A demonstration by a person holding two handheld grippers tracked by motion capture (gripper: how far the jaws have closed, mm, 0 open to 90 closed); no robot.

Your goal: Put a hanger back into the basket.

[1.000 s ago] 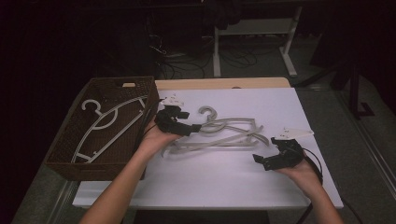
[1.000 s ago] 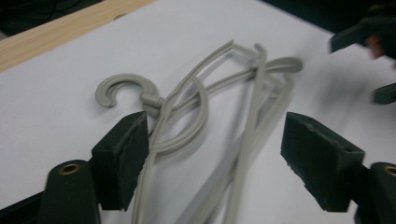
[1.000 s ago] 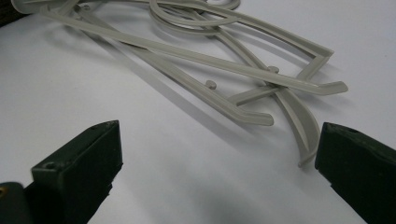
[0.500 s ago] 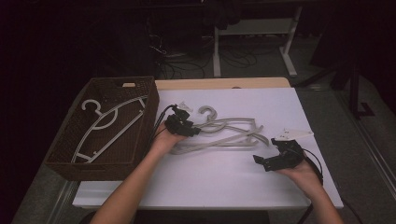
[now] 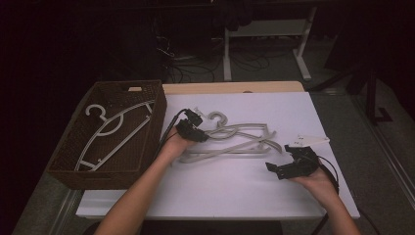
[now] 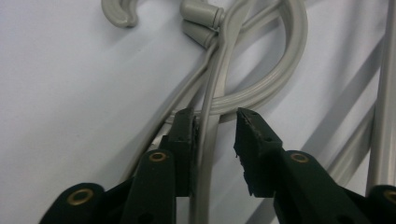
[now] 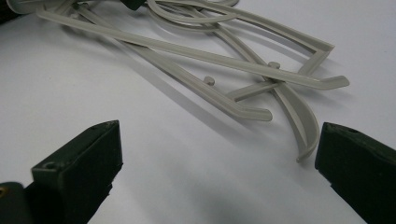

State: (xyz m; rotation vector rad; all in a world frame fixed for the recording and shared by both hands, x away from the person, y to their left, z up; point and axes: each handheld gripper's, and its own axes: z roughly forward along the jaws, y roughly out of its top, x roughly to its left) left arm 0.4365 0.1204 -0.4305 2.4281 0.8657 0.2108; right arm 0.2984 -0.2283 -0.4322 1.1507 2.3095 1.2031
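At the far left of the bench (image 5: 244,196), a dark woven basket (image 5: 78,169) holds a pale hanger (image 5: 110,134) lying flat inside it. Just to its right, the left gripper (image 5: 199,133) is down on a heap of grey hangers (image 5: 235,142) that lies on the white bench top near its middle. In the left gripper view, its jaws have just been closing and now straddle one thin hanger arm (image 6: 210,135) just below the hooks: one pad touches the arm, the other stands a little apart from it, so the grip is not yet tight. Farther right, well apart from the heap, the right gripper (image 5: 279,169) rests low over bare bench in the person's hand, its jaws spread wide with nothing between them.
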